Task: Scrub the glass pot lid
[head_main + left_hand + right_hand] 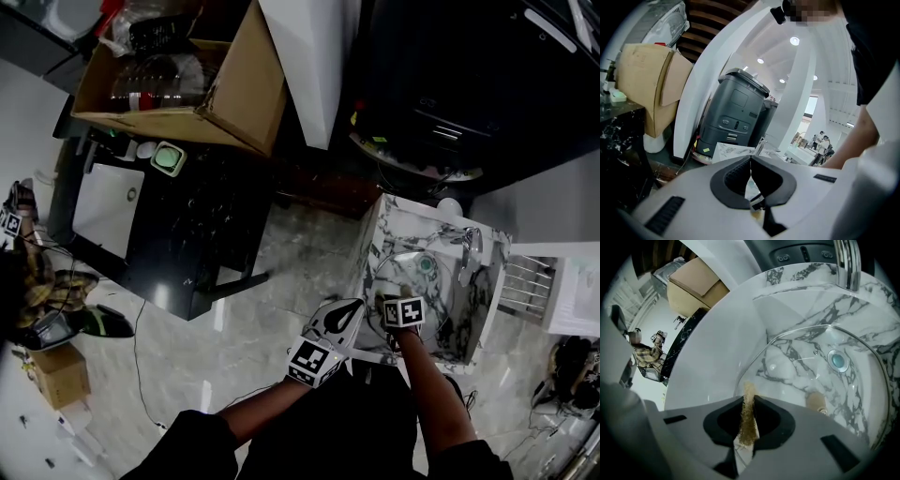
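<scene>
The glass pot lid (801,357) lies in the marble sink (740,301), its tan knob (816,401) near my right gripper; in the head view the glass pot lid (408,277) shows as a faint ring. My right gripper (749,399) is shut on a tan scrub pad (748,420) and hovers over the lid's near rim. It shows as the right gripper (398,302) at the sink's front edge. My left gripper (352,307) stays just left of the sink (375,234). The left gripper (751,161) has its jaws together, with nothing seen between them.
A chrome faucet (848,263) stands at the sink's back, and the drain (838,360) shows through the glass. A dark grey machine (736,112) is behind the sink. A cardboard box (187,80) sits on a black table (178,234). Cables run across the marble floor.
</scene>
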Demonstrator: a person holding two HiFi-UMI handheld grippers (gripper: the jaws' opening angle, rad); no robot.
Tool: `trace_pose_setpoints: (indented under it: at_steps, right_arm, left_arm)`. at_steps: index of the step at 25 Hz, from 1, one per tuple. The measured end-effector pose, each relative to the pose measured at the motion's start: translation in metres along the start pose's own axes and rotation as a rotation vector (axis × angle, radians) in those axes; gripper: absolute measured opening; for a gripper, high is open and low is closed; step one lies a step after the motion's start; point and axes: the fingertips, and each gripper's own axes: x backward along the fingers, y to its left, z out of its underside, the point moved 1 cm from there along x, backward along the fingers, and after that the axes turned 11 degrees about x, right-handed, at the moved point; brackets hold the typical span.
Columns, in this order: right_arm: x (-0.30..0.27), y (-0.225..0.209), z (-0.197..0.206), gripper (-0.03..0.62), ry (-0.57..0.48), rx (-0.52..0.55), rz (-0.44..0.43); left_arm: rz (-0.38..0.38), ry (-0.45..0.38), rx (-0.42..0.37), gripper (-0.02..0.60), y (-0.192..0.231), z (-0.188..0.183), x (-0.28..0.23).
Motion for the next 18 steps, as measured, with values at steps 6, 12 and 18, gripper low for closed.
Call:
trace_pose_setpoints:
  at_steps: [6,12,18]
  right_arm:
    - [-0.004,-0.002,-0.013,0.057,-0.028,-0.003,-0.008]
    - [0.003,-0.010,-0.022,0.057,-0.077,0.025,0.038]
    - [0.000,-0.017,-0.034,0.057,-0.142,0.047,0.040]
  left_arm:
    - [0.002,0.006,0.004,0.017,0.002,-0.002,-0.001]
    - [0.003,0.013,0.018,0.016,-0.002,0.004,-0.003]
    - [0.015,0.024,0.006,0.016,-0.002,0.007,-0.002]
